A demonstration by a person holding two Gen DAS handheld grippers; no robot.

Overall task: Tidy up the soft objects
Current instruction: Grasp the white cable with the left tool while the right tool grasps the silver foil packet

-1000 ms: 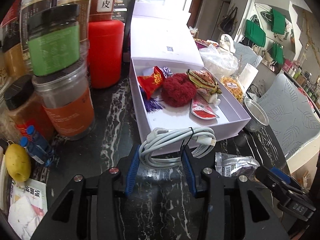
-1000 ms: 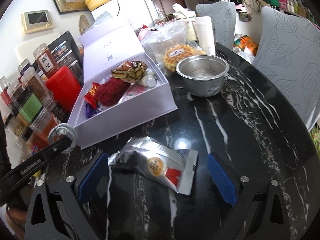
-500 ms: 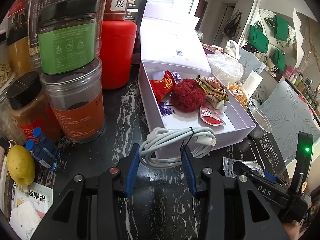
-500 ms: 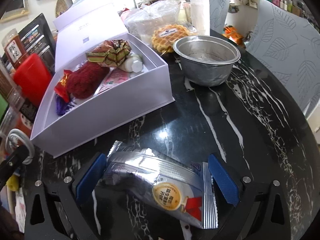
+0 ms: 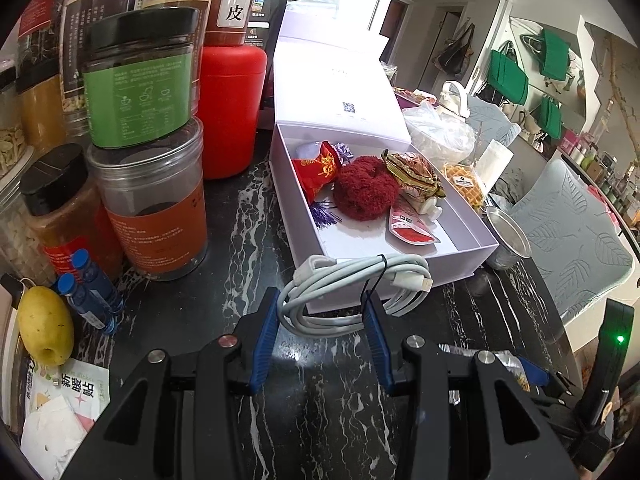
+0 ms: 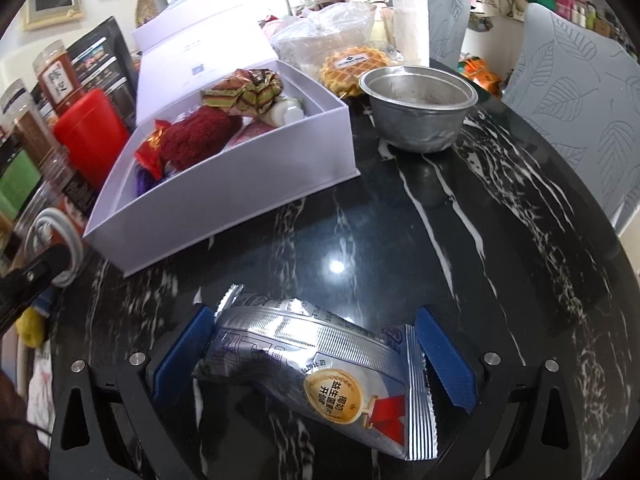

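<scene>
Right gripper point(image 6: 314, 354), jaws spread, is descending around the slippery, crushable foil packet point(image 6: 320, 372); left gripper point(image 5: 320, 332) is pinching the limp cable point(image 5: 352, 292) mid-coil.

The brown jar point(image 5: 232, 4) atop the red canister point(image 5: 230, 108) bears a white label reading "陈皮", the silver foil snack packet point(image 6: 320, 364) carries a gold medallion printed "椰奶益生菌麦片", and the white box lid point(image 5: 340, 96) shows a small QR code, its adjoining print illegible.

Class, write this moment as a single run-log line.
left gripper: shut on white cable | right gripper: open, fingers astride silver packet on table | white box: open
</scene>
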